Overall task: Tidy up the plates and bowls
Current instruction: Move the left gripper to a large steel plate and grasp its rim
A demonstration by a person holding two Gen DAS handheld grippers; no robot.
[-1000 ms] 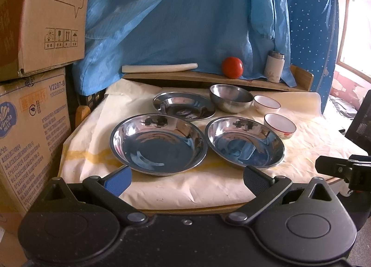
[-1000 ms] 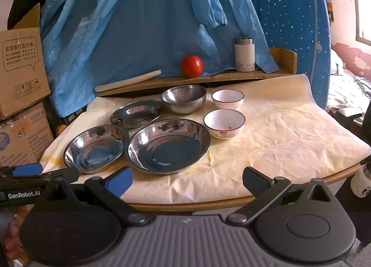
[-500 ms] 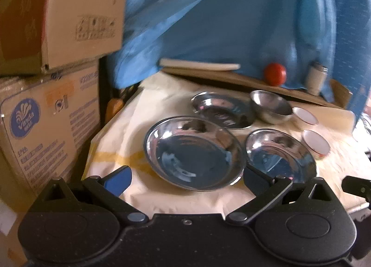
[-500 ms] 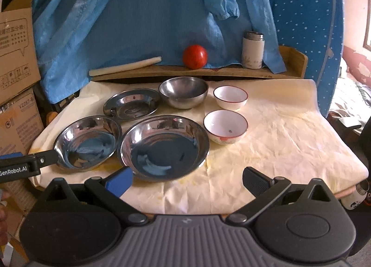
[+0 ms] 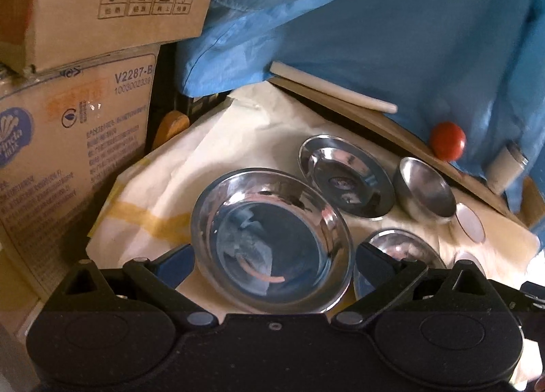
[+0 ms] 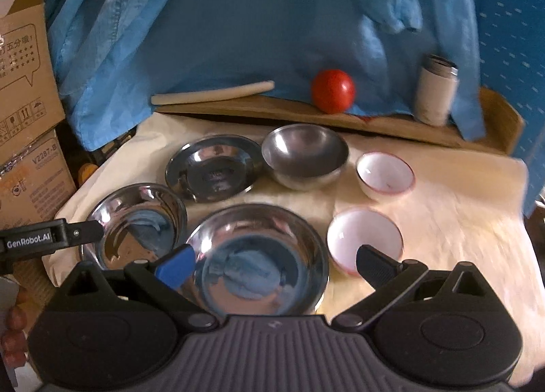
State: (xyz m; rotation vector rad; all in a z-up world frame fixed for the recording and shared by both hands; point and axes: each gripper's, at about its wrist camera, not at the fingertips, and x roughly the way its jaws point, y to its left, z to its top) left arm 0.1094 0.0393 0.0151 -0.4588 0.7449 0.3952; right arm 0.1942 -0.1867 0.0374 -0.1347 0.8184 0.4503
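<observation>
Reaching for the near-left shiny steel plate (image 5: 272, 238), the left gripper (image 5: 274, 257) has its jaws spread wide and empty, straddling it at lower centre of its view. I would pinch only the near rim, then lift level. Round, it has no long axis; its hollow faces up. The right gripper (image 6: 276, 264), also spread and empty, hovers over the second steel plate (image 6: 259, 255).
</observation>
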